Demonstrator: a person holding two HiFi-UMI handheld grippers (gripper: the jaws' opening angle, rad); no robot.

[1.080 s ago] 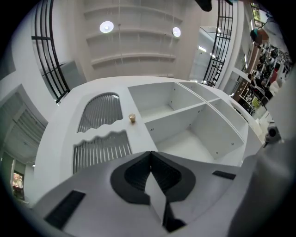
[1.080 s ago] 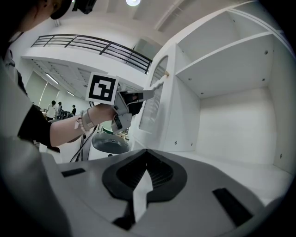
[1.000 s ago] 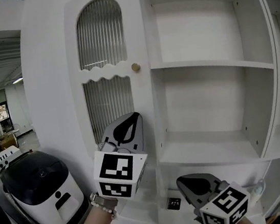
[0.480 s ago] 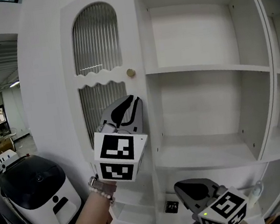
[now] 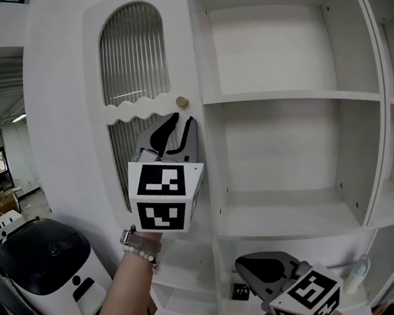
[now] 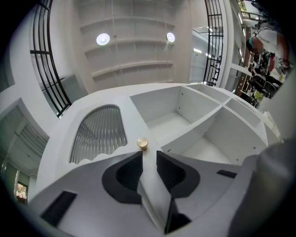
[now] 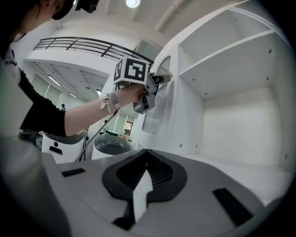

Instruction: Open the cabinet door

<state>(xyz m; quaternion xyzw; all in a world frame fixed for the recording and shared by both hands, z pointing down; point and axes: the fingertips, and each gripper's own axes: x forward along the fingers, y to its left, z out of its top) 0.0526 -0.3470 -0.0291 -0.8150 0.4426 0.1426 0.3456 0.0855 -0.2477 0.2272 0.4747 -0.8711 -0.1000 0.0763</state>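
The white cabinet door (image 5: 134, 74), with an arched ribbed-glass panel, stands shut at the left of the cabinet. Its small brass knob (image 5: 182, 102) sits on the door's right edge. My left gripper (image 5: 181, 119) is raised just under the knob and points up at it. Its jaws have just been opening and nothing is between them. In the left gripper view the knob (image 6: 142, 143) lies just beyond the open gripper (image 6: 149, 155). My right gripper (image 5: 245, 266) hangs low by the bottom shelf, shut and empty, as the right gripper view (image 7: 146, 152) also shows.
Open white shelves (image 5: 283, 97) fill the cabinet to the right of the door. A white and black appliance (image 5: 42, 269) stands on the floor at the lower left. A small black item (image 5: 238, 291) lies in the bottom compartment.
My left gripper has risen up the door to just below the knob, and its jaws have gone from shut to open. The right gripper has hardly moved.
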